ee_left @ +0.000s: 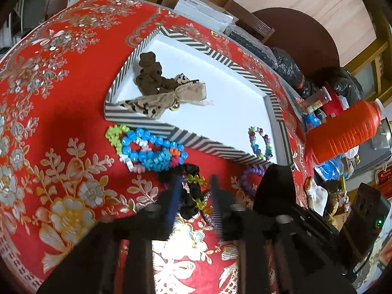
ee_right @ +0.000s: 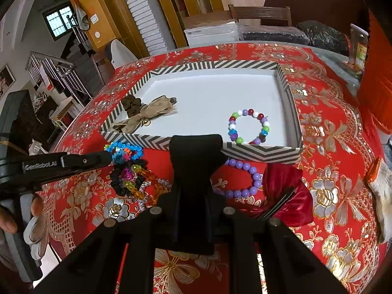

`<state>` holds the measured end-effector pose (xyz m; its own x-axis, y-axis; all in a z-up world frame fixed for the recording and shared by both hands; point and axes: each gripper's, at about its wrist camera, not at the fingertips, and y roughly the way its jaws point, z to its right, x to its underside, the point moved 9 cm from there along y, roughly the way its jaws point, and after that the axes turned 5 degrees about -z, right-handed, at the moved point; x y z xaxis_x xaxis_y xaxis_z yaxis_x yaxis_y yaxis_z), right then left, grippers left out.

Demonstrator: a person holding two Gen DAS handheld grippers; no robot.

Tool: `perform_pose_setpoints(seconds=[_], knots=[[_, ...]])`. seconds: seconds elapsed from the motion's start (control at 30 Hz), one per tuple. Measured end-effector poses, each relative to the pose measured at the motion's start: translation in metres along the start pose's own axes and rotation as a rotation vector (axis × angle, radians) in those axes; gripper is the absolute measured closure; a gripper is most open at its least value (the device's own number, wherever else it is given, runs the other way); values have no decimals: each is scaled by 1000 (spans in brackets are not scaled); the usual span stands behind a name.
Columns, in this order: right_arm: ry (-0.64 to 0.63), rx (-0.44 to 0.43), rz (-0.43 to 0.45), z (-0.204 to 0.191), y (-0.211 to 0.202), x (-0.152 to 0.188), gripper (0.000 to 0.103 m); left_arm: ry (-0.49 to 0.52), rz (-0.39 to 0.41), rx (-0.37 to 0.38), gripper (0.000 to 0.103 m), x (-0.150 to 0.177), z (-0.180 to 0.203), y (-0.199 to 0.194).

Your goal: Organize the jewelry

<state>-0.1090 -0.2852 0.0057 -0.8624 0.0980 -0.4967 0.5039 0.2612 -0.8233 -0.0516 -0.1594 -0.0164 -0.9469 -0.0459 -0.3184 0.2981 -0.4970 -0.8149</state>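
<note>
While the left gripper [ee_left: 194, 191] hangs over the red tablecloth [ee_left: 61, 147], a black scrunchie [ee_left: 189, 196] strung with clear yellow and green beads lies between its two fingers [ee_left: 175, 196] — the jaws stand partly apart, and the pads do not look pressed on it. That scrunchie sits on the cloth just in front of the striped tray [ee_left: 156, 128], close to the tray's near wall. Just beside it, touching that same wall, is a heap of blue bracelets [ee_left: 147, 150] with a lime green one [ee_left: 115, 133] at its outer end.

Inside the tray, a multicolour bead bracelet [ee_right: 248, 126] lies near the front right corner, and a brown scrunchie [ee_right: 131, 104] and a tan bow with a small bell [ee_right: 144, 116] lie at the front left corner, touching each other.

The right gripper [ee_right: 196, 147] is narrow, its black fingers nearly together with nothing seen between them, its tip over the middle of the tray's near wall. Behind that tip, on the cloth in front of the tray, is a purple bead bracelet [ee_right: 245, 178] — and just right of it a dark red velvet bow [ee_right: 286, 191], the two touching. In the right wrist view, a person's hand [ee_right: 14, 215] holds the left gripper's handle, well left of the tray.
</note>
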Motion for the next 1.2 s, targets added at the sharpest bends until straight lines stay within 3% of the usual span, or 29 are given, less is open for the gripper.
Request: perform_pose_setpoints(seconds=[0.1,0.23,0.33,0.47,0.63,1.07,1.13,1.2], knots=[[3,-3,-8,0,2,2,86,-42,-21,-35,70,1,-8,11],[2,-6,-9,-1,2,2,86,-123,-105,-45,70,4,-19,34],[7,-7,-8,0,2,2,86,-103,-82,-68,71,-1,-16,32],[10,-8,-11,0,3,2,86,-60,-63,-71,97,-3,-12,27],[6,-12,-8,-1,2,2,86,4,-14,-32,102,-9,1,8],[18,-37,36,-3,-16,-5,86,144,69,129,101,-18,61,-65],[16,-34,43,-4,-17,-6,86,187,90,96,92,-16,63,-70],[14,-36,40,-5,-16,-6,86,188,75,65,92,-15,58,-64]])
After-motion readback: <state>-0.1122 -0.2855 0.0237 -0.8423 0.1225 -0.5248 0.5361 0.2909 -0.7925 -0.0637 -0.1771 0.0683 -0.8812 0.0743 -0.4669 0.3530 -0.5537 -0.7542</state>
